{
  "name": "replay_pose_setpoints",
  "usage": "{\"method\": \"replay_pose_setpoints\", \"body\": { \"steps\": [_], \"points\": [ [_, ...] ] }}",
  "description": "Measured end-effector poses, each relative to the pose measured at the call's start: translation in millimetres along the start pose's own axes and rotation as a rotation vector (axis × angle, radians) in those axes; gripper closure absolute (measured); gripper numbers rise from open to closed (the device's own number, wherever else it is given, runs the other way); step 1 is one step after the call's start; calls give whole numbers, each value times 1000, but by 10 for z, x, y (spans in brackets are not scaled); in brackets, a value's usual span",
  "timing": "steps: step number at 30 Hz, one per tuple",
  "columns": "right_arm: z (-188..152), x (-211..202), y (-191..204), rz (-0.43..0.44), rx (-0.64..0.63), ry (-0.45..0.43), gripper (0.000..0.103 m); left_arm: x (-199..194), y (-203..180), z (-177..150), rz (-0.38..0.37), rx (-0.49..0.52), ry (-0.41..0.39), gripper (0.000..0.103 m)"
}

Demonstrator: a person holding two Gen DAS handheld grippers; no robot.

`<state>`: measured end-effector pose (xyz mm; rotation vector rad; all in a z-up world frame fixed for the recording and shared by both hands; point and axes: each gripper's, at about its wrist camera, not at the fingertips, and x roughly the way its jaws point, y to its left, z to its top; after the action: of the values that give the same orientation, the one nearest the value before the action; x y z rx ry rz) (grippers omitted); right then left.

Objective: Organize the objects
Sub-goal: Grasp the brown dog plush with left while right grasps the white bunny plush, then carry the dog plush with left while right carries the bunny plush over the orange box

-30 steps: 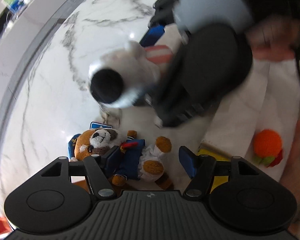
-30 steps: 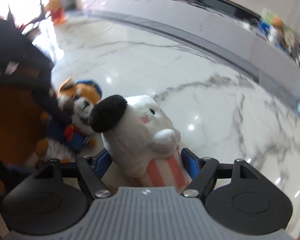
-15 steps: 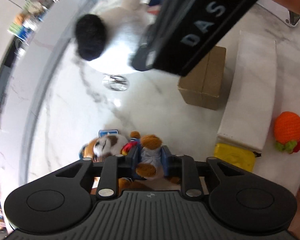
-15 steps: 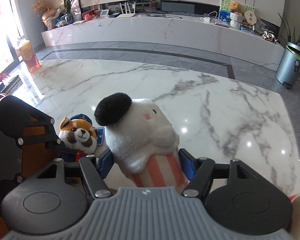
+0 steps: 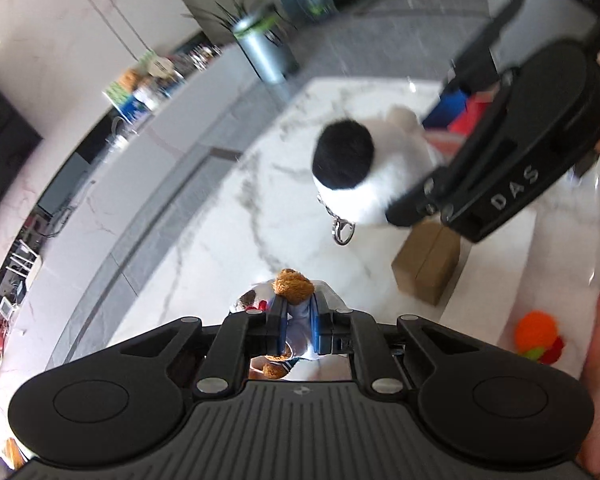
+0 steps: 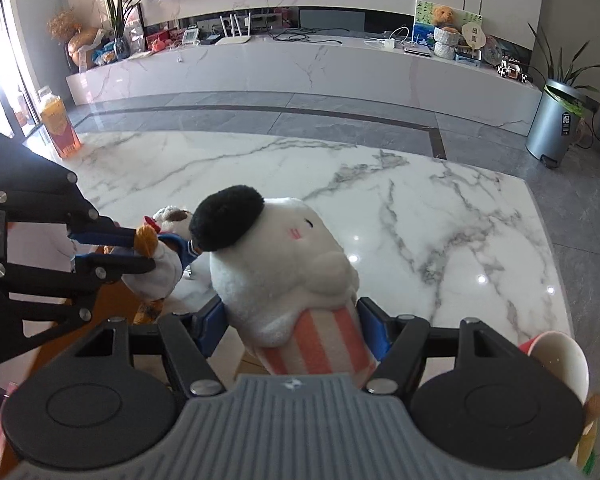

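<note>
My left gripper is shut on a small brown-and-white dog plush in a blue sailor outfit and holds it above the marble table. The same plush shows in the right wrist view, clamped in the left gripper. My right gripper is shut on a white popcorn-bucket plush with a black tuft and red-striped base, also held up. That plush hangs in the left wrist view with a metal key clip below it.
A brown cardboard box and an orange knitted fruit lie on the table to the right. A red-rimmed cup stands at my right gripper's right. A silver bin and a long white cabinet stand beyond the table.
My left gripper has shut on the dog plush and lifted it off the table. My right gripper has risen with the popcorn plush still in it.
</note>
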<state>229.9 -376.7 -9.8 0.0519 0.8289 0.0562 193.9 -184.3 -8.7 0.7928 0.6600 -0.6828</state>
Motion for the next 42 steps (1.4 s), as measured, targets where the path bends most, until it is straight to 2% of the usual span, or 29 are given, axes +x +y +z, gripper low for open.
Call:
{"method": "replay_pose_setpoints", "body": {
  "steps": [5,9,15,20,23,28,36,42],
  "points": [
    [79,-464,222,62,54,-50,33,-539,97,-48,28,-33,-103,89],
    [136,-785,523,164,116,-77,33,-935,123,-216,70,-22,-142,89],
    [90,-931,1137,337,211,-38,33,-1231,27,-690,151,31,-80,89],
    [-74,-778,1682,399,222,21,33,-1294,-159,-1122,154,89,14,89],
    [-209,-608,1905,428,258,88,33,-1340,-313,-1400,132,153,54,89],
    [-452,-383,2053,419,288,161,33,-1257,-525,-1615,93,243,77,89],
    [-593,-210,1979,406,319,220,33,-988,-647,-1796,-15,247,176,89],
    [-594,-93,1951,421,323,246,33,-875,-584,-1860,-103,176,238,89]
  ]
}}
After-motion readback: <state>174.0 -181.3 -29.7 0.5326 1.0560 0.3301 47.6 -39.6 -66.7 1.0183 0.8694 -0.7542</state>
